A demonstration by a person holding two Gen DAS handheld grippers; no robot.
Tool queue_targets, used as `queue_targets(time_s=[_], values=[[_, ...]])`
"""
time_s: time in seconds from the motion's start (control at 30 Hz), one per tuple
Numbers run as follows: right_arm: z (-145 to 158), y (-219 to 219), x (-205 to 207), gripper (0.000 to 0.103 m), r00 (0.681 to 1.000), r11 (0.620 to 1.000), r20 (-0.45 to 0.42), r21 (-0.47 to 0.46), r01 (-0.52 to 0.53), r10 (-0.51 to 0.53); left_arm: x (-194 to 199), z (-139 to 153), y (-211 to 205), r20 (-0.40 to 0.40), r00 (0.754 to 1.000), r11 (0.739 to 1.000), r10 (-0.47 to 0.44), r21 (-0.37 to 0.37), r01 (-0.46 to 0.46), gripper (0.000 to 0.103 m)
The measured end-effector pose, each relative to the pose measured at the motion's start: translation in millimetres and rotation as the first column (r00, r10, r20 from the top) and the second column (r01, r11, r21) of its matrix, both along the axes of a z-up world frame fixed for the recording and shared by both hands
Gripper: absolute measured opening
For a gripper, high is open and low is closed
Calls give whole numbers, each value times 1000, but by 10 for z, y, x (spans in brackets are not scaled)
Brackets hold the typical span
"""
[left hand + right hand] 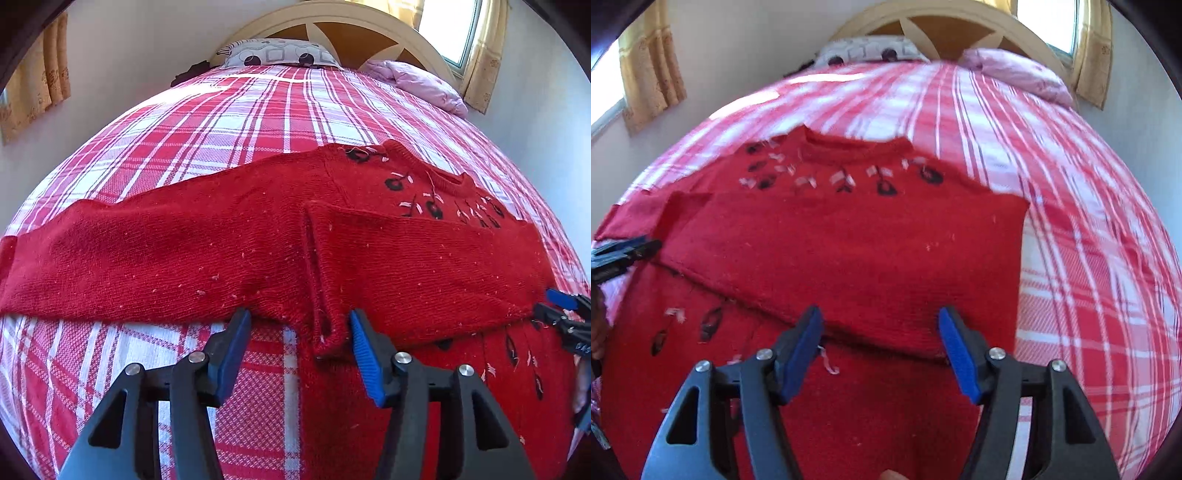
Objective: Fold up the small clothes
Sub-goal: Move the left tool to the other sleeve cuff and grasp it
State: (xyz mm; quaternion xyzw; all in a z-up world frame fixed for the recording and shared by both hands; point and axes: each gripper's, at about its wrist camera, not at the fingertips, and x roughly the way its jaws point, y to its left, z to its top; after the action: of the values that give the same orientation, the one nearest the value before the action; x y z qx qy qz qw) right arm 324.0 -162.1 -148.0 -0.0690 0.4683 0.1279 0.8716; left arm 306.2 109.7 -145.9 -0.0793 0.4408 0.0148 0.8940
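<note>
Both wrist views look across a bed with a red-and-white plaid bedspread [229, 129] toward an arched headboard [347, 33]. The red knit sweater [184, 251] lies flat on the bedspread, neckline toward the headboard, with black and white flower embroidery [432, 206] below the collar. In the left wrist view one sleeve [92, 258] stretches out straight to the left, while the other sleeve [424, 266] is folded across the chest, its cuff end [328, 332] lying just beyond the fingertips. My left gripper [301, 325] has its jaws spread wide, nothing between the blue pads [364, 354]; it sits low over the sweater's lower edge, and I cannot tell whether the pads touch the knit. In the right wrist view, which is motion-blurred, my right gripper [881, 325] is likewise wide apart and holds nothing, poised above the edge of the folded-over sleeve [849, 258] where it overlies the sweater body. The left gripper shows at that view's left edge [620, 254], near the cuff end. A patterned grey pillow [277, 53] and a pink pillow [417, 83] rest against the headboard. Tan curtains [652, 62] hang on the wall to the left, and a bright window [448, 26] stands beside the headboard at right.
</note>
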Motion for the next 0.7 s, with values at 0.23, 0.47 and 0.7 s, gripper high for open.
queue_targets(time_s=[0.23,0.47,0.7], values=[[-15,24,-94,69,1000,1000,24,-24,-8,9,-236,238,100,89,996,999,11,29,-13,58],[-12,110,-116,72,999,998,38,-70,4,-2,-209,39,274,16,997,997,76,13,-76,62],[19,268,-173,80,999,997,43,-75,-17,21,-258,52,315,-5,998,996,67,56,-67,62]])
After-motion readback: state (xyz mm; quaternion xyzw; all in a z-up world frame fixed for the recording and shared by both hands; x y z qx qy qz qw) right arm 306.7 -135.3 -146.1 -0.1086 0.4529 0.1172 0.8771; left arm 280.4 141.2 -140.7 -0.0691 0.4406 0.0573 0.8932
